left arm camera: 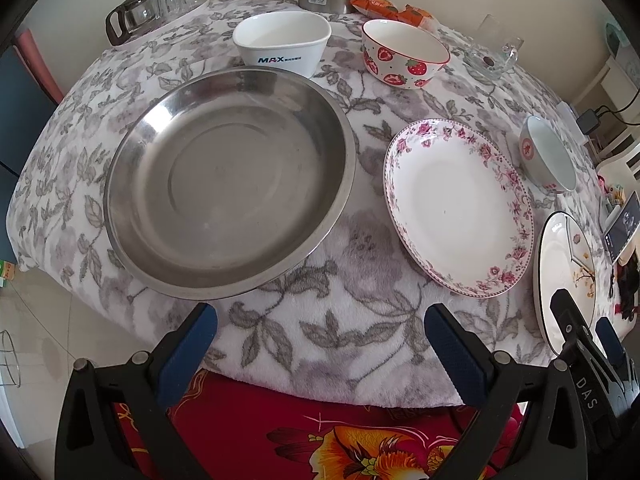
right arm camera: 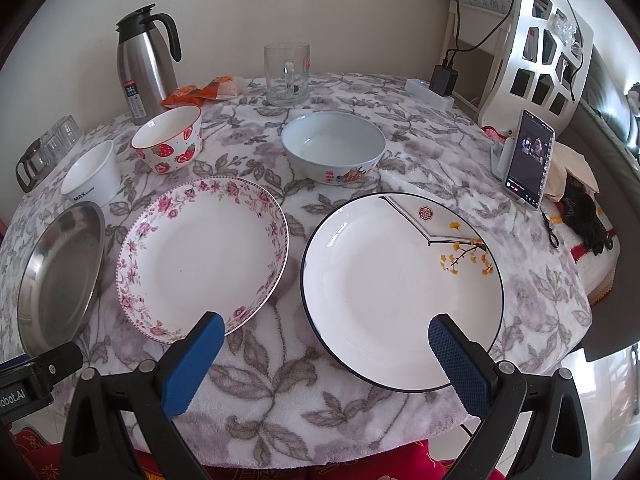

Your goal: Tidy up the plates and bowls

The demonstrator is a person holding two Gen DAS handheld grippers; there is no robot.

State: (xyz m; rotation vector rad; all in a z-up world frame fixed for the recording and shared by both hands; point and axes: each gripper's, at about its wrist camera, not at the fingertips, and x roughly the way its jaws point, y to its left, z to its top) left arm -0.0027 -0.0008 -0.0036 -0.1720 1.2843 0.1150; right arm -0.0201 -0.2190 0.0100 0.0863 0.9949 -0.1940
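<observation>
A large steel plate (left arm camera: 230, 184) (right arm camera: 60, 276) lies at the table's left. Right of it lie a pink-flowered plate (left arm camera: 458, 206) (right arm camera: 202, 258) and a black-rimmed plate with yellow leaves (right arm camera: 402, 290) (left arm camera: 564, 276). Behind stand a white MAX bowl (left arm camera: 282, 42) (right arm camera: 94, 176), a strawberry bowl (left arm camera: 404, 54) (right arm camera: 170, 144) and a pale blue bowl (right arm camera: 332, 152) (left arm camera: 548, 154). My left gripper (left arm camera: 320, 320) is open and empty over the near table edge. My right gripper (right arm camera: 326, 330) is open and empty, its right finger over the black-rimmed plate's near rim.
A steel thermos (right arm camera: 146, 64), a glass mug (right arm camera: 287, 74), orange snack packets (right arm camera: 202, 92) and glassware (left arm camera: 160, 4) stand at the back. A phone on a stand (right arm camera: 528, 160), a charger and a white rack are at the right. A red cushion (left arm camera: 320, 436) is below.
</observation>
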